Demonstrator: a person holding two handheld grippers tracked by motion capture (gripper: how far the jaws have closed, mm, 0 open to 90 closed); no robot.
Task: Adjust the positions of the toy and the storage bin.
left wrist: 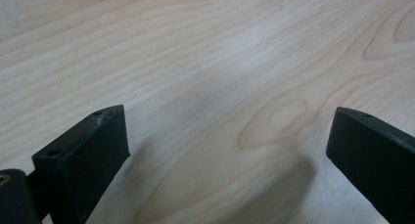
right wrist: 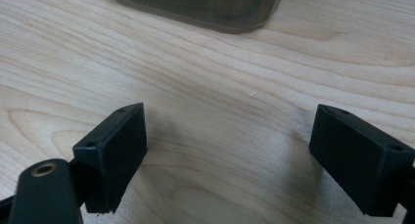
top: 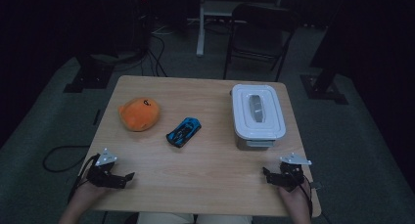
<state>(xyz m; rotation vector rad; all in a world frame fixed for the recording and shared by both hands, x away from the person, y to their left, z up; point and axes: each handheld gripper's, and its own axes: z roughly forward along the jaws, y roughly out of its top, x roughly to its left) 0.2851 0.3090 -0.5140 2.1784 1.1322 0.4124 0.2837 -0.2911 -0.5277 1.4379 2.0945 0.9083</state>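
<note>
Both hands sit low at the near edge of the tabletop point(top: 205, 170), one at each corner. The left tongs point(top: 128, 177) hover close over bare wood by the near left corner, jaws spread wide with nothing between them; in the left gripper view the left tongs point(left wrist: 227, 136) frame only wood grain. The right tongs point(top: 266, 175) sit near the near right corner, jaws just as wide and empty, and in the right gripper view the right tongs point(right wrist: 227, 136) point across open wood at the base of the lidded box point(right wrist: 195, 6).

That lidded box point(top: 258, 115), white with its lid on, stands on the right side of the tabletop, its right flank close to the right edge and its near end not far ahead of the right tongs. The blue toy car point(top: 183, 131) lies angled near the middle, well apart from both tongs. The orange plush toy point(top: 139, 114) rests just left of the car and slightly farther back, apart from it, with room to the left edge.

A broad strip of bare wood runs between the two hands along the near edge.
</note>
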